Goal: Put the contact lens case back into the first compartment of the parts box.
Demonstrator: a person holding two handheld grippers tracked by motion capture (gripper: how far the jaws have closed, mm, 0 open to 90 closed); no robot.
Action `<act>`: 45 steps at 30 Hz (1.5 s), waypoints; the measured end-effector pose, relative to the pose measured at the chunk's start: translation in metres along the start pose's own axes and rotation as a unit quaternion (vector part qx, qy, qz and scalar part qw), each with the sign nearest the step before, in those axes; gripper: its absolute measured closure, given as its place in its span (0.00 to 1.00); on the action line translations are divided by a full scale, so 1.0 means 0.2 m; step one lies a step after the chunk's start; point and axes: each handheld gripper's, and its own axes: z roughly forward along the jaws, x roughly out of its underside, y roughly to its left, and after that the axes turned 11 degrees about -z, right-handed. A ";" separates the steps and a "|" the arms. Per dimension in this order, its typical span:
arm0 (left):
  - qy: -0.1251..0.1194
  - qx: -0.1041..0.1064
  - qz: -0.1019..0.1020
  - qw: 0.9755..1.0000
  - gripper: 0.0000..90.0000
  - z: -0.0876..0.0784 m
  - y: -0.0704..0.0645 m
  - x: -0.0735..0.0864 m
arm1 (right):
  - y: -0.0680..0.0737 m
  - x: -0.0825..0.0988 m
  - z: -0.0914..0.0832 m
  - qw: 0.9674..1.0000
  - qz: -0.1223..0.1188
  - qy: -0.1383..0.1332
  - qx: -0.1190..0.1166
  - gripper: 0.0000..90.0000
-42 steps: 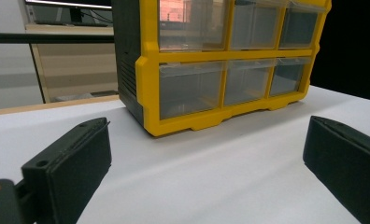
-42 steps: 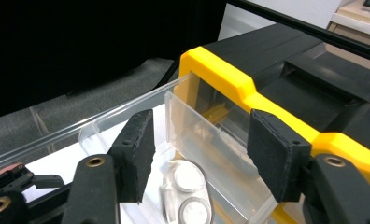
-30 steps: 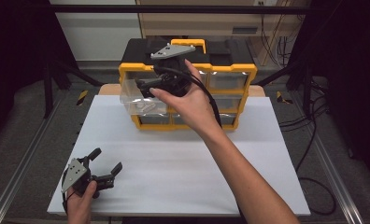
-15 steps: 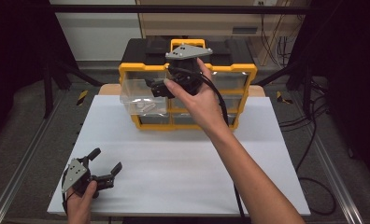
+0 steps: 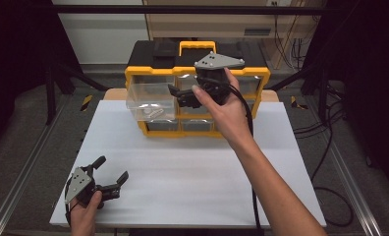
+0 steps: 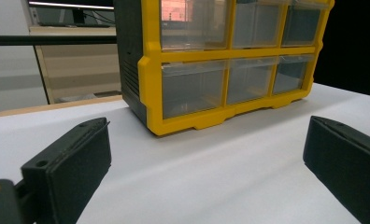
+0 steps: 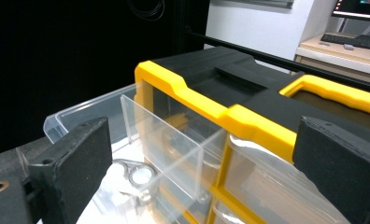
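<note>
Jaws of the right gripper [image 5: 179,97] have just been opening, nothing between them, beside one clear plastic drawer [image 5: 151,101] pulled out lengthwise toward the person from the yellow-and-black organiser cabinet [image 5: 133,72]; left gripper [image 5: 110,174] spread apart, empty.

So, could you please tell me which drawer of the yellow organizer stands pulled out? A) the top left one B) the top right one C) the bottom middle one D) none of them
A: the clear top-left drawer juts forward from the yellow organizer, with small metal parts inside.

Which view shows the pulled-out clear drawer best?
The high view: the whole clear drawer juts from the yellow organizer. The right gripper view shows its divider and metal parts close up, cropped. The left gripper view shows closed drawers.
</note>
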 end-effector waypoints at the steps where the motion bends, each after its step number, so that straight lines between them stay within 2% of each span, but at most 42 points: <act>1: 0.000 0.001 0.000 1.000 0.01 0.00 0.00 0.00 | 0.00 0.01 -0.01 1.000 0.002 -0.001 0.001 0.06; 6: -0.001 -0.001 -0.003 1.000 0.01 0.00 0.01 0.00 | -0.03 0.06 -0.05 1.000 -0.003 0.003 0.006 0.06; 17: -0.001 -0.001 -0.003 1.000 0.01 0.00 0.00 0.00 | -0.08 0.16 -0.15 1.000 0.016 -0.005 0.017 0.05; 34: 0.001 -0.001 -0.002 1.000 0.01 0.00 0.00 0.00 | -0.11 0.27 -0.24 0.999 0.022 -0.002 0.025 0.05; 45: 0.000 -0.001 -0.004 1.000 0.00 0.00 0.00 0.00 | -0.13 0.31 -0.28 0.999 0.026 0.000 0.030 0.05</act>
